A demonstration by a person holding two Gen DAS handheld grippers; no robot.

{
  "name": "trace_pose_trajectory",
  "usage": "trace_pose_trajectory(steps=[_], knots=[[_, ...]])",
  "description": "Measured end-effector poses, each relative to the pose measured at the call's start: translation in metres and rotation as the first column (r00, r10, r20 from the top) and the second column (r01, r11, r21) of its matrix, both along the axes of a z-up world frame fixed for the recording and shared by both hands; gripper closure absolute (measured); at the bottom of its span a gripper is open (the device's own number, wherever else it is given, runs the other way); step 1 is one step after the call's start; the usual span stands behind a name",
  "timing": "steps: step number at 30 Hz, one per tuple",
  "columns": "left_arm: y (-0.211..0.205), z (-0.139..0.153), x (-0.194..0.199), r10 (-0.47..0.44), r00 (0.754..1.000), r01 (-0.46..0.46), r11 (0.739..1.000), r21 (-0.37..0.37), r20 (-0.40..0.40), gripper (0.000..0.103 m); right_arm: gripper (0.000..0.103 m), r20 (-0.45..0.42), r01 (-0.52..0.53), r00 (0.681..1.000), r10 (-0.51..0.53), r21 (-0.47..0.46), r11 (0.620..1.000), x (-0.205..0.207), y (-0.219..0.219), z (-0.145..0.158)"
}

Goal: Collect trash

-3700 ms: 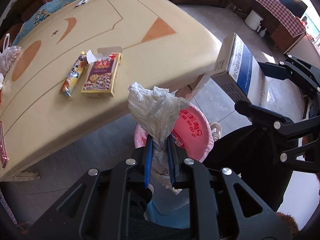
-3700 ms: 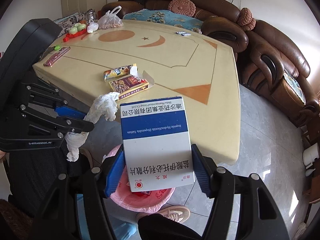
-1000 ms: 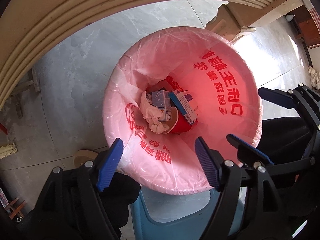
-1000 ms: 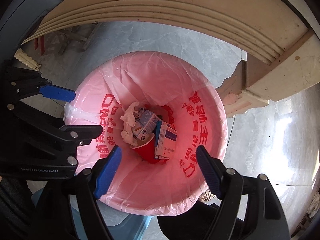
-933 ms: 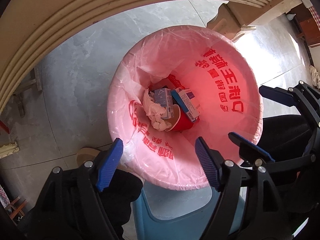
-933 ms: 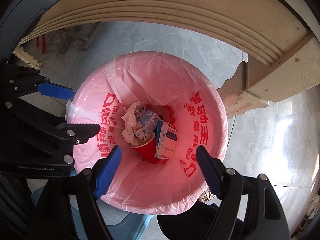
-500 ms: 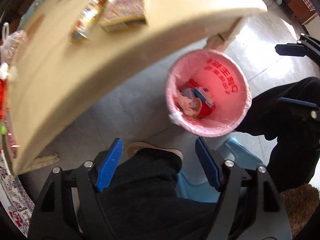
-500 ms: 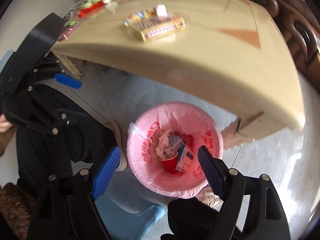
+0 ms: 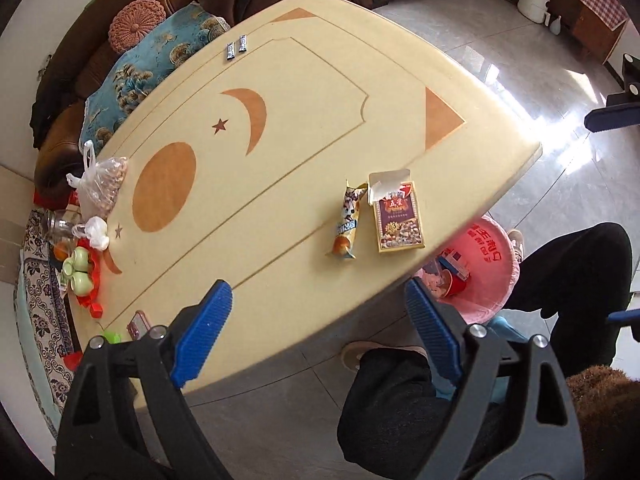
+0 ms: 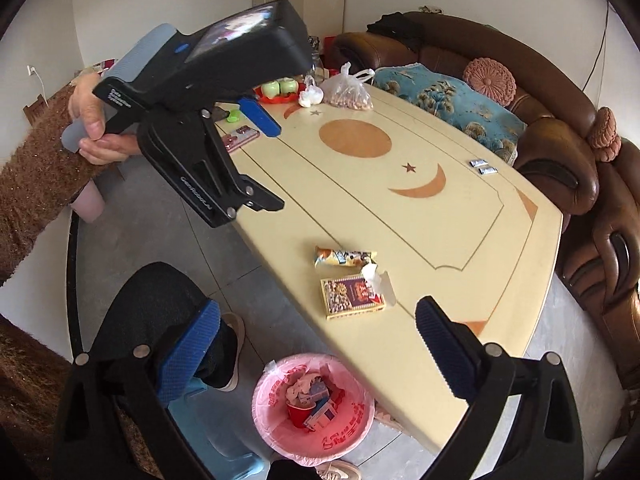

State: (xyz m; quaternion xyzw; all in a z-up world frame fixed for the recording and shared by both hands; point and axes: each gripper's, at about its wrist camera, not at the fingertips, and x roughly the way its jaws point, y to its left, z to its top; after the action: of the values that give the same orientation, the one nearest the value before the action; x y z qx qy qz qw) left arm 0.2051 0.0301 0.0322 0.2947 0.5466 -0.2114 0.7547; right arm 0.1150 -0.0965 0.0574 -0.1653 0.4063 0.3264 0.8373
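Both tongs are opening with nothing between the ribbed blue pads: left tongs (image 9: 316, 334), right tongs (image 10: 316, 354). A second ago they hung over the pink plastic-lined bin (image 10: 314, 406); now they look down on the glossy cream desk (image 9: 280, 128). Two trash items lie side by side at its near edge: one crinkled snack wrapper (image 9: 347, 221), one flat cardboard box (image 9: 399, 219).

Home living room: brown leather sofa (image 10: 520, 92), cushions, inlaid table (image 9: 304, 128).
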Motion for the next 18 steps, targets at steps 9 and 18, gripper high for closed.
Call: trace_pose_trajectory(steps=[9,18], knots=[[-0.021,-0.029,0.038,-0.059,0.997,0.061,0.997,0.042,-0.046,0.017,0.007,-0.012,-0.01,1.0,0.009,-0.036,0.999,0.047,0.001,-0.01],[-0.028,-0.09,0.063,-0.096,0.986,0.106,0.992,0.064,-0.136,0.017,0.007,-0.096,-0.046,0.995,0.039,-0.067,0.997,0.086,0.008,-0.057]])
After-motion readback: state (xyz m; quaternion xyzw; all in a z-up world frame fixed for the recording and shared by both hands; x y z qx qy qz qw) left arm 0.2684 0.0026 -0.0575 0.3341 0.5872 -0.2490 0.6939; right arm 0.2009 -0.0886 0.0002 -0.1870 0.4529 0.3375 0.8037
